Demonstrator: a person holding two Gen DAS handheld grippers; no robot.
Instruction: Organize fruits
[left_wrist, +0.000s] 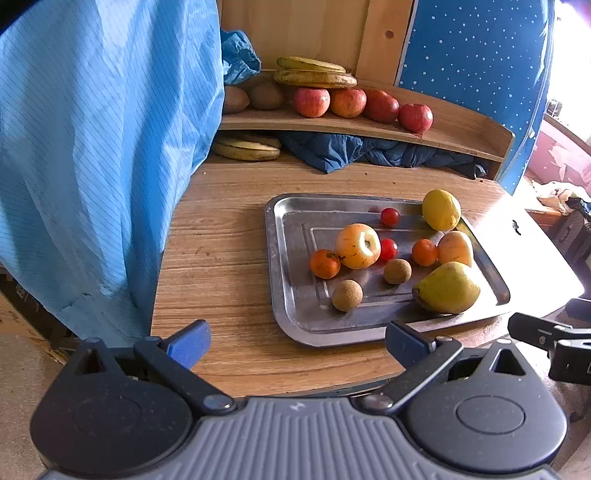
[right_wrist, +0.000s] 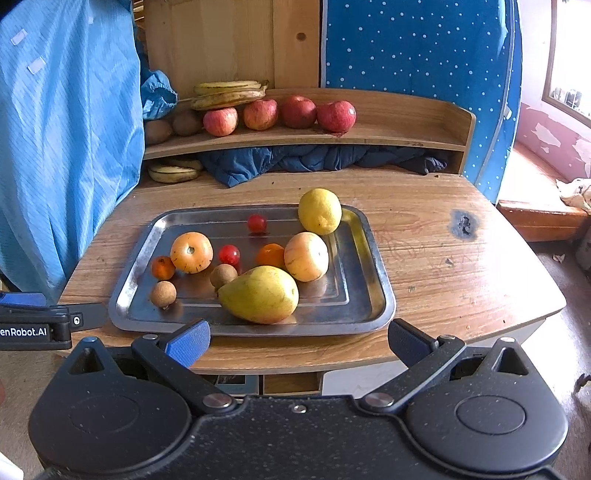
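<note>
While both grippers hang open, fruit waits on the tray (right_wrist: 376, 258).
Pear (right_wrist: 260, 294) lies crosswise at the near edge, nearest the right gripper (right_wrist: 297, 341); left gripper (left_wrist: 295, 341) farther.

Wooden table (right_wrist: 443, 266), wooden shelf (right_wrist: 406, 122), blue dotted panel (right_wrist: 406, 48), bright window (right_wrist: 569, 55)

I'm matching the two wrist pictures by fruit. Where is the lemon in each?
Left wrist: the lemon sits right of centre, at the tray's far right corner.
Right wrist: the lemon sits at centre, on the tray's far edge.
Shared landmark: the metal tray.
</note>
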